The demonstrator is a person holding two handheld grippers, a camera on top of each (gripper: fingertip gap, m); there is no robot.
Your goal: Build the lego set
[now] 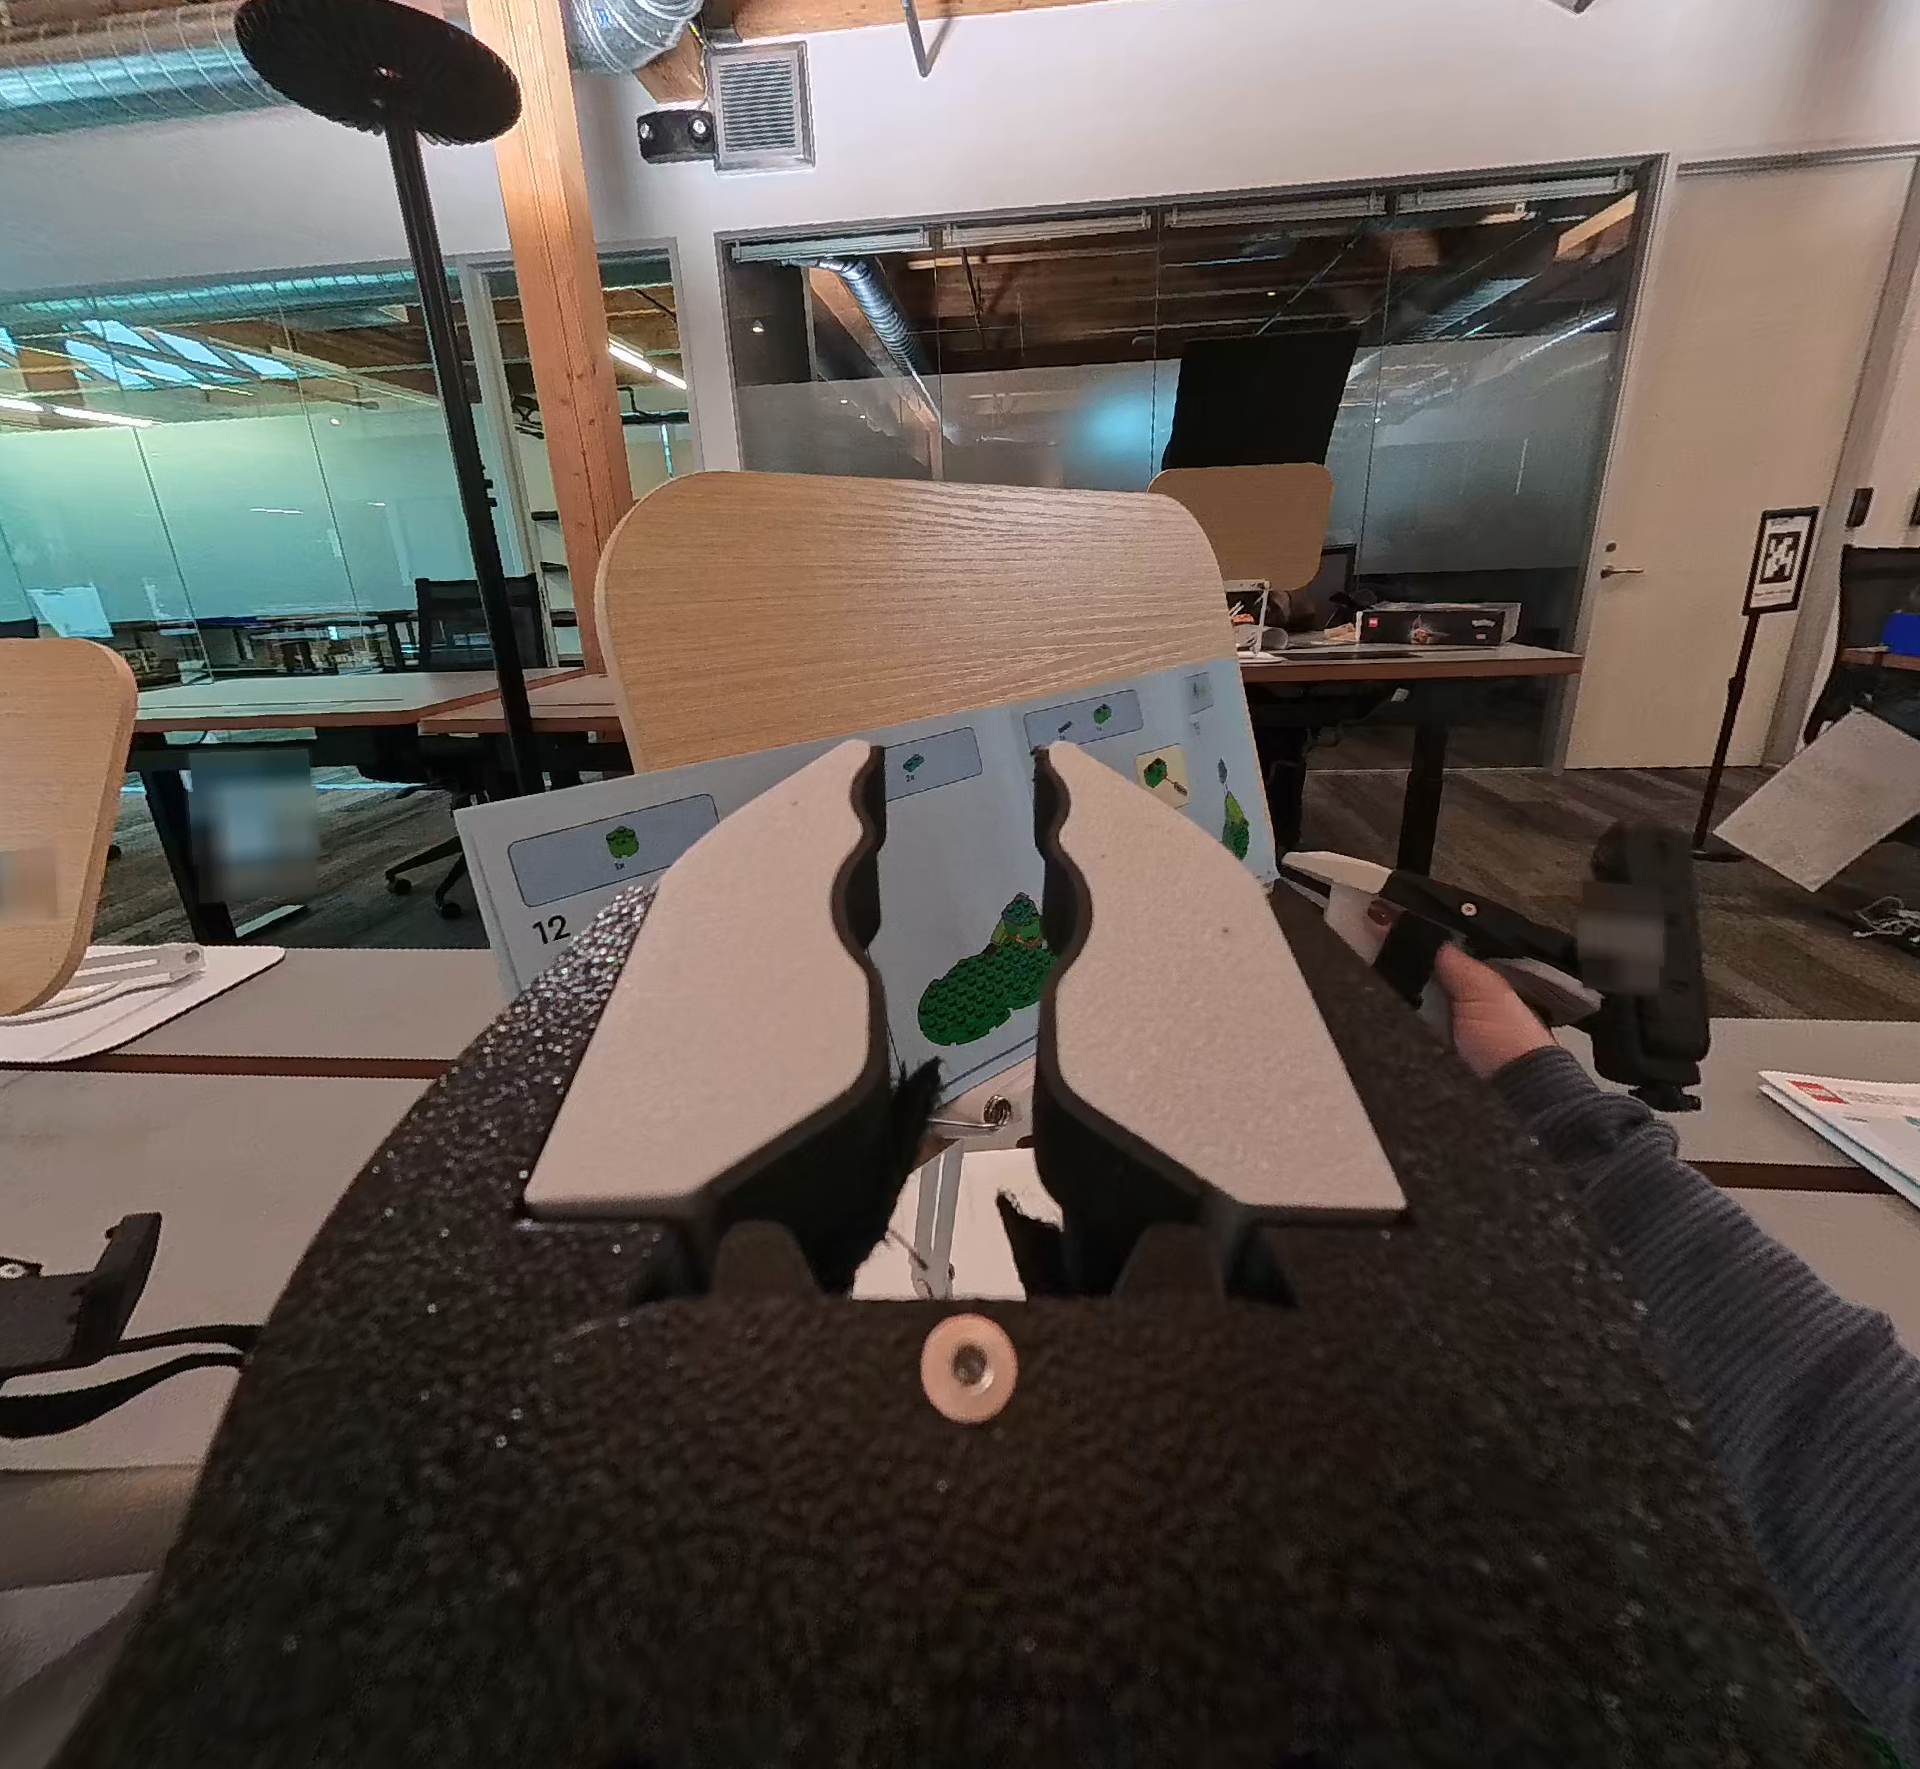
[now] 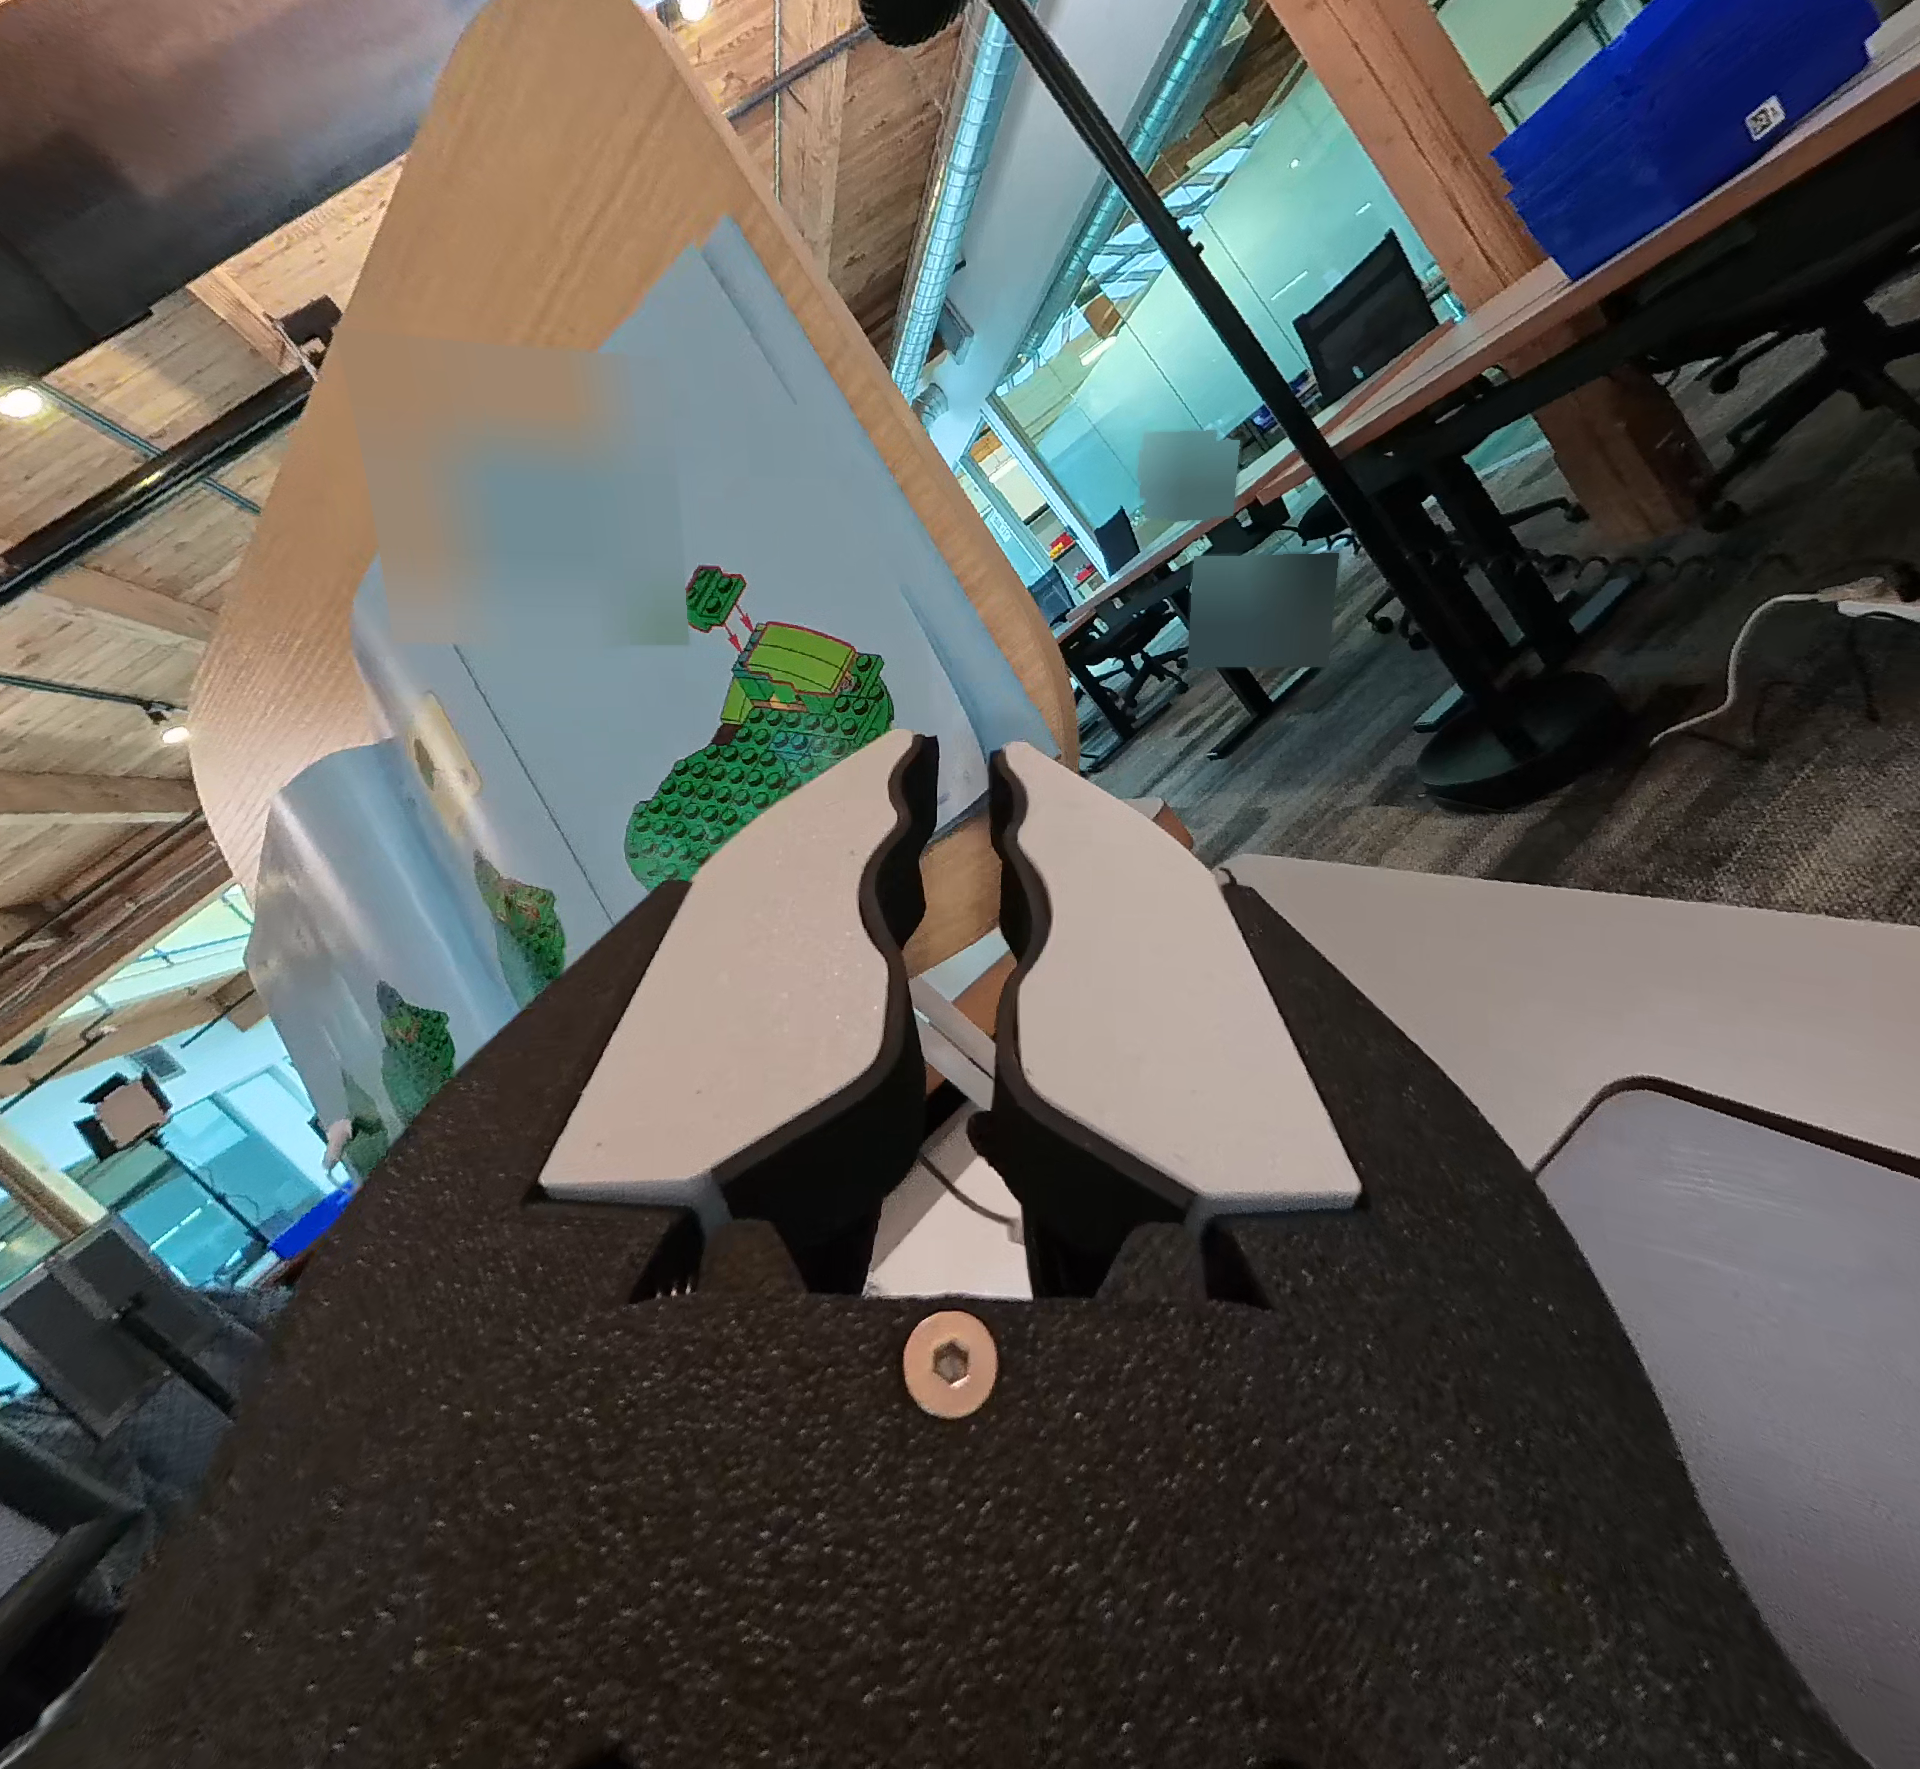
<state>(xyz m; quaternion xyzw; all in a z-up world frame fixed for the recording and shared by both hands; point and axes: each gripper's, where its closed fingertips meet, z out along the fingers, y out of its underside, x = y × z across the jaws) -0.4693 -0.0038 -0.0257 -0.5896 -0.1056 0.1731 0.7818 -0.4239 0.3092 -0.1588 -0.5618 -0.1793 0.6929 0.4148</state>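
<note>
An open instruction booklet (image 1: 966,888) with pictures of a green lego build stands propped against a light wooden divider panel (image 1: 914,607). My left gripper (image 1: 958,763) is open and empty, raised in front of the booklet. My right gripper (image 2: 961,751) is open by a narrow gap and empty, tilted, close to the booklet (image 2: 727,493) and the panel (image 2: 540,161). It also shows in the left wrist view (image 1: 1320,872) at the right, held by a hand (image 1: 1486,1002). No loose bricks show in either view.
A grey desk (image 1: 260,1148) lies below, with a white mat (image 1: 135,981) at the left and printed papers (image 1: 1849,1137) at the right. A black floor lamp (image 1: 416,369) stands behind the panel. Blue bins (image 2: 1683,78) sit on a far desk. The panel (image 2: 540,161) lies some 15 cm from my right tips, 30 cm from my left tips.
</note>
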